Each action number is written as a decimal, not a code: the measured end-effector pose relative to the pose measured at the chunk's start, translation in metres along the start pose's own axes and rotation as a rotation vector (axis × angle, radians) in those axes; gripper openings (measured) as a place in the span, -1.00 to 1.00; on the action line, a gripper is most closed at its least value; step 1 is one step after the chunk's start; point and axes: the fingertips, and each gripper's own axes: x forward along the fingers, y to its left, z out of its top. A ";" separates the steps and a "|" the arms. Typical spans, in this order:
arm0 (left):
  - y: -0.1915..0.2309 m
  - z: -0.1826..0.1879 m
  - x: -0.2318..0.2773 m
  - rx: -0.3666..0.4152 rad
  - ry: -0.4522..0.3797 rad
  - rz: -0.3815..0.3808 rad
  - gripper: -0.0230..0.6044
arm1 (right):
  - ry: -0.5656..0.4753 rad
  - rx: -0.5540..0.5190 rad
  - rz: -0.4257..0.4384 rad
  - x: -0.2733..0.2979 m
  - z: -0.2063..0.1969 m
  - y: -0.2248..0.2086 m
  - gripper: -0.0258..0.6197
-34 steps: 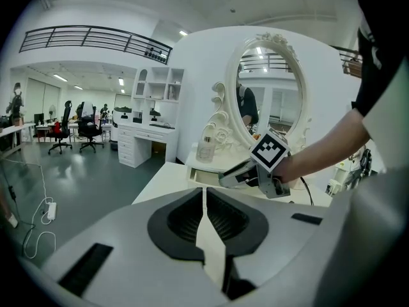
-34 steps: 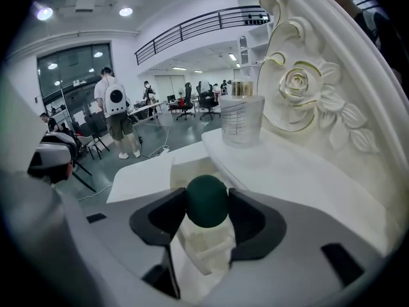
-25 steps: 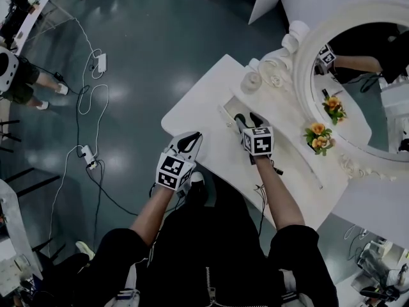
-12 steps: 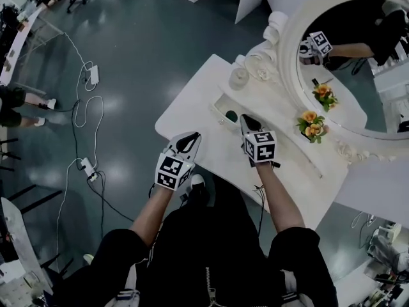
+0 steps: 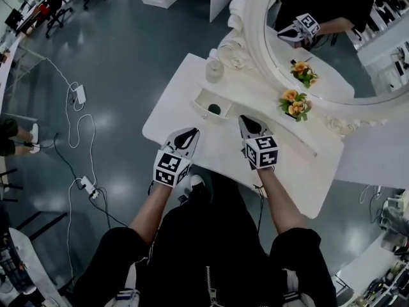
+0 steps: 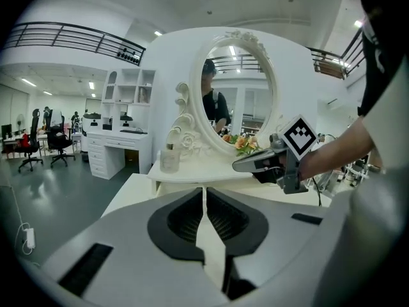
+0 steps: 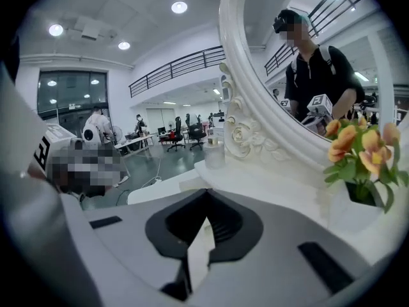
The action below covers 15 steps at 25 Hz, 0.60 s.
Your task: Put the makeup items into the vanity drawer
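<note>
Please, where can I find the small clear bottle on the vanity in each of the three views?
Head view: the bottle stands at top centre, on the shelf, just left of the mirror frame.
Left gripper view: left of centre, at the foot of the mirror frame.
Right gripper view: near the centre, left of the mirror frame.
Shared landmark: the white carved mirror frame beside it.

Right claw (image 7: 206,194) just closed, empty; flowers (image 7: 358,149) right.
</note>
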 end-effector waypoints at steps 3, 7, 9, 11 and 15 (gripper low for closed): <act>-0.013 0.002 0.007 0.017 -0.001 -0.034 -0.82 | 0.016 0.018 -0.050 -0.024 -0.019 -0.021 -0.90; -0.029 0.000 0.015 0.032 0.004 -0.070 -0.82 | 0.052 0.033 -0.107 -0.053 -0.050 -0.046 -0.90; -0.036 -0.001 0.019 0.039 0.009 -0.086 -0.82 | 0.072 0.023 -0.126 -0.065 -0.063 -0.056 -0.90; -0.042 -0.002 0.023 0.044 0.015 -0.100 -0.82 | 0.088 0.010 -0.140 -0.074 -0.074 -0.063 -0.90; -0.050 -0.005 0.029 0.049 0.031 -0.118 -0.82 | 0.136 0.005 -0.155 -0.085 -0.101 -0.078 -0.89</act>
